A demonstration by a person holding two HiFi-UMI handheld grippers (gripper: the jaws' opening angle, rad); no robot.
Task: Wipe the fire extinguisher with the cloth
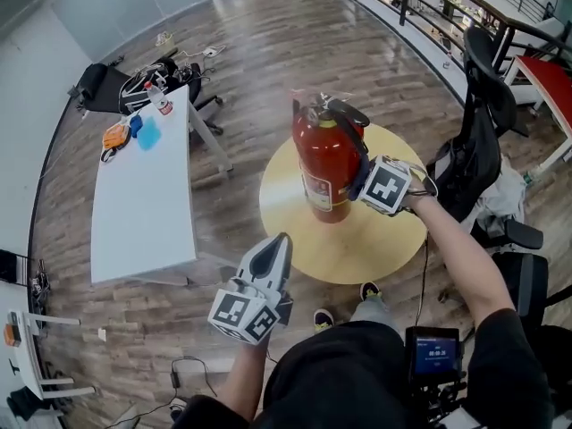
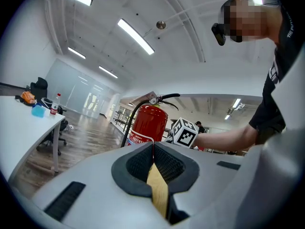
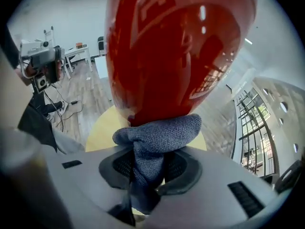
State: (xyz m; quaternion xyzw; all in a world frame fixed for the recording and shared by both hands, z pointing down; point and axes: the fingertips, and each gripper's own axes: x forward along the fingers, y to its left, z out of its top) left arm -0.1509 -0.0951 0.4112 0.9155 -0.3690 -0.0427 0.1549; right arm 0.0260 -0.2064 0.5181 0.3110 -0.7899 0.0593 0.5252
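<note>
Closest, the left gripper (image 1: pixel 280 239) hangs with jaws together, empty. Right gripper (image 3: pixel 148 157) pinches the cloth (image 3: pixel 159 132) against the fire extinguisher (image 3: pixel 176 51). Wiping looks started, not finished.

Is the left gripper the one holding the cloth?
No, the left gripper has its jaws closed on nothing, while the grey cloth sits clamped in the right gripper against the red fire extinguisher.

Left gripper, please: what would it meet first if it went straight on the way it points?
Probably the red metal fire extinguisher, standing dead ahead of the left gripper, though depth is unclear.
</note>
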